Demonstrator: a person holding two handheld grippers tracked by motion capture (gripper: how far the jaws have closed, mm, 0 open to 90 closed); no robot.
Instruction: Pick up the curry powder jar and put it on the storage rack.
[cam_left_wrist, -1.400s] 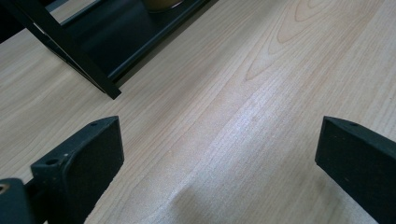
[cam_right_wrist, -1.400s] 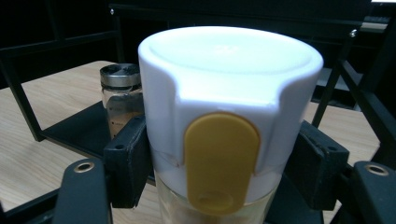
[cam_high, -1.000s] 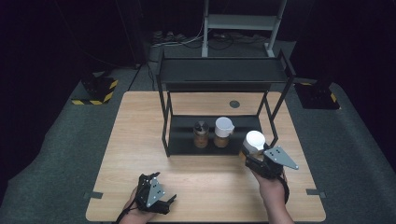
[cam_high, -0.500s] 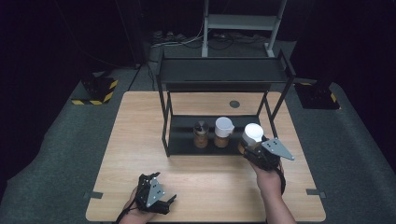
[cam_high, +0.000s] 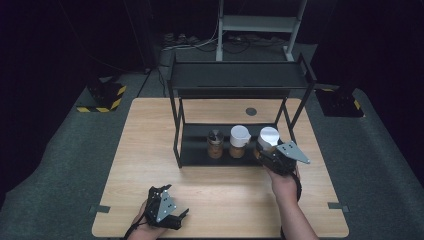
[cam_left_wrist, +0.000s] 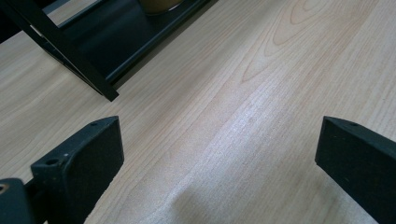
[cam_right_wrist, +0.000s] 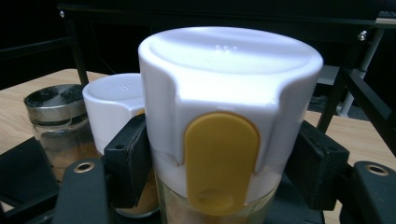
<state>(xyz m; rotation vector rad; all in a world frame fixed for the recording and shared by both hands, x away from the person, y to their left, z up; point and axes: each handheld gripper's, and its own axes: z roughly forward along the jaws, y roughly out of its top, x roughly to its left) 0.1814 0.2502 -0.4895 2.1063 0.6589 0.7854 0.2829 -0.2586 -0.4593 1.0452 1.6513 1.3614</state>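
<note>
Right gripper (cam_high: 267, 152) has a jar (cam_high: 268, 139) pinched between its jaws, one black pad on each side just under the white lid (cam_right_wrist: 229, 84). Up close in the right gripper view, the lid carries a yellow tab (cam_right_wrist: 222, 163) facing the camera, and below it there is clear glass with tan contents. In the high view the jar sits at the right end of the rack's lower shelf (cam_high: 195, 150), by the front edge; whether its base touches the shelf, I cannot tell.

Just beside it to the left stands a second white-lidded jar (cam_high: 239, 142), tan inside too, and left of that a smaller jar with a metal cap (cam_high: 215, 143). Three in a row along the shelf. The right gripper view shows the same line-up: the white-lidded one (cam_right_wrist: 114, 109) close behind the left pad, the metal-capped one (cam_right_wrist: 58, 121) farther out.

The rack (cam_high: 240, 80) is a black frame with a dark top shelf, standing toward the far side of a light wooden table (cam_high: 150, 130). A small dark disc (cam_high: 251, 111) is set in the tabletop behind it.

The person's right hand (cam_high: 284, 182) reaches in from the bottom edge, grey plate on top of the gripper.

Down at the near left, the left gripper (cam_high: 175, 220) lies low by the table's front edge, well apart from the rack. In the left gripper view its jaws are spread wide with bare wood between them, and a corner of the rack's foot (cam_left_wrist: 74, 51) is ahead.
</note>
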